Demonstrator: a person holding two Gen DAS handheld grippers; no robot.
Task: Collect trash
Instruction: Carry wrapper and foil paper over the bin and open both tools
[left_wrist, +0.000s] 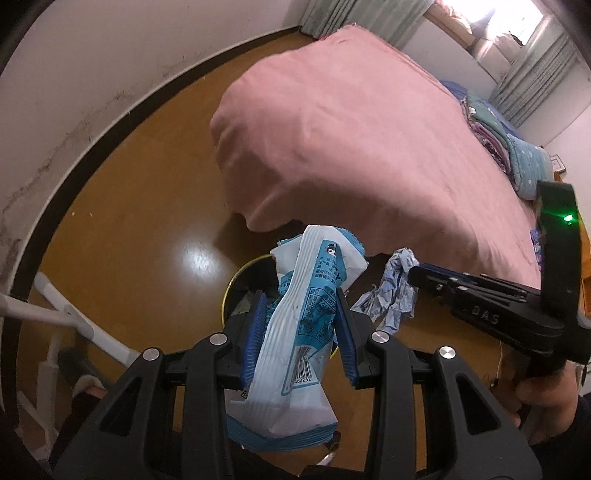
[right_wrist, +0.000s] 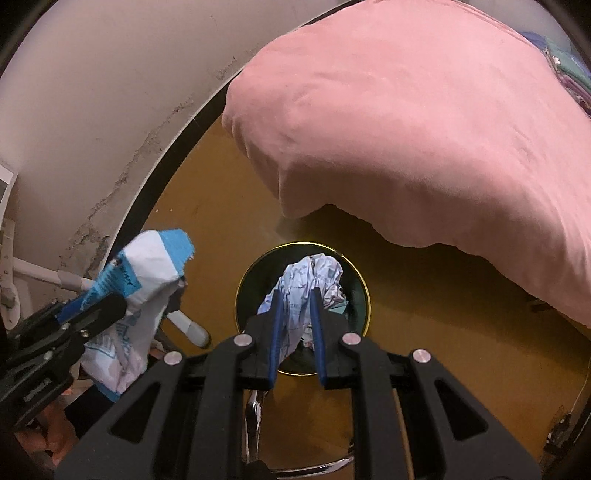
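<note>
Below, a round black bin with a thin yellow rim stood on the glossy brown floor, just beside the corner of a bed draped in a soft, pink, faintly creased cover.

The left gripper had its ribbed blue pads closed partway on a long snack wrapper, a crinkly white-and-blue plastic pack with printed text and a barcode. The pads pressed its middle flat, while its torn, jagged top end stuck up past the fingertips and its wider bottom end bulged back toward the camera. In the left wrist view the wrapper hung over the bin's edge.

The right gripper had its narrow blue pads drawn almost fully together on a crumpled paper ball, pale blue-white with faint print and sharp folds. In the right wrist view the wad sat directly over the bin's dark opening, above it rather than inside.

A hand gripped the right tool's black handle. White tubular legs of some frame stood by the stained, flaking wall.
</note>
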